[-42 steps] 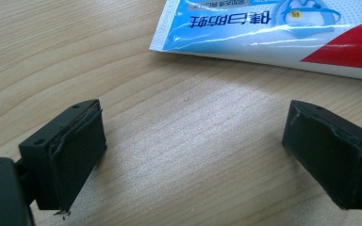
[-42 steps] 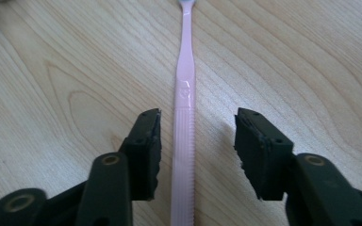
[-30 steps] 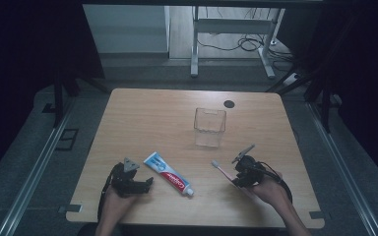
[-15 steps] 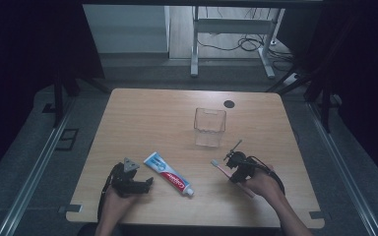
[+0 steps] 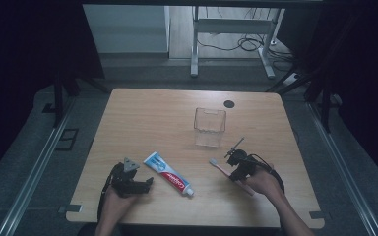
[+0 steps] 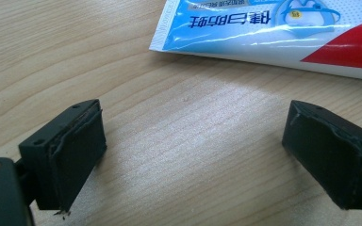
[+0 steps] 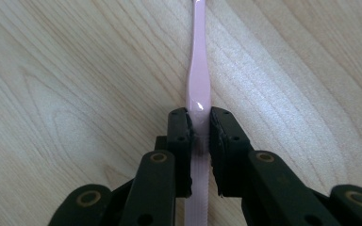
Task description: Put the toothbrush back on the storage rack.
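Right claw clamped across handle of slim pink plastic toothbrush, jaws just closed on it. Brush flat on pale wood worktop, handle running straight out between the pads; likely gripped mid-handle for a balanced lift toward clear square plastic cup nearby. Left claw spread wide, holding nothing, resting beside blue-and-white toothpaste tube.

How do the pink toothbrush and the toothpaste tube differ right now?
The slim pink plastic toothbrush sits clamped in the right claw, whose jaws have just been closing; the broad, flat white-blue-red toothpaste tube lies untouched, ahead of the open left claw. Both lie on the light wooden table.
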Action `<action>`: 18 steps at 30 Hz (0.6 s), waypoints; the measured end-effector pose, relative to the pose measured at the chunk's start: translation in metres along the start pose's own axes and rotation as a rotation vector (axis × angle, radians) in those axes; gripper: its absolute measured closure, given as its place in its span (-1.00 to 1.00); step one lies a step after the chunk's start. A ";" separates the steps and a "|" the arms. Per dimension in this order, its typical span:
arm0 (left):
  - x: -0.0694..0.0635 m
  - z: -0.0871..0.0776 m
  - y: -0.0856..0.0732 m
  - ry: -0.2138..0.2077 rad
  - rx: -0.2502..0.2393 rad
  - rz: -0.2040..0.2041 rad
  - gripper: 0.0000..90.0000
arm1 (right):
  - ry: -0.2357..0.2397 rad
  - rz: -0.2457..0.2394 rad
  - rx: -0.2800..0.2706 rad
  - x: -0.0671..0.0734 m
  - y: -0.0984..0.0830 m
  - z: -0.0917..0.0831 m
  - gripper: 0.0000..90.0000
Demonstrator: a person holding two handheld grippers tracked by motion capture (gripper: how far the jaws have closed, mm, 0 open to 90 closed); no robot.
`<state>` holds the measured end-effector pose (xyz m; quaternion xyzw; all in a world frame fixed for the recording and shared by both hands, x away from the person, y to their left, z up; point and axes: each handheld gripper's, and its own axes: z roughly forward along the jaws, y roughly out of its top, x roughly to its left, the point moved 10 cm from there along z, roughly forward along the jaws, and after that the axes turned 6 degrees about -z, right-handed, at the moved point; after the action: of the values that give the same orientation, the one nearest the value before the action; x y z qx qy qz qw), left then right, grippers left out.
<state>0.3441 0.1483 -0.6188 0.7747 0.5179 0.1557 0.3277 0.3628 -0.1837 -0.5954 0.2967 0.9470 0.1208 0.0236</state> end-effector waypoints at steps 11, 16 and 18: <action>0.000 0.000 0.000 0.000 0.000 0.000 -0.86 | 0.000 0.012 -0.094 -0.002 0.005 -0.023 0.74; 0.000 0.000 0.000 0.000 0.001 0.000 -0.86 | -0.003 0.016 -0.135 -0.003 0.009 -0.033 0.74; 0.000 0.000 0.000 0.000 0.001 0.000 -0.86 | -0.003 0.017 -0.153 -0.003 0.011 -0.037 0.74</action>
<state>0.3440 0.1484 -0.6188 0.7749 0.5178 0.1556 0.3274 0.3666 -0.1847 -0.5570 0.3021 0.9324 0.1927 0.0469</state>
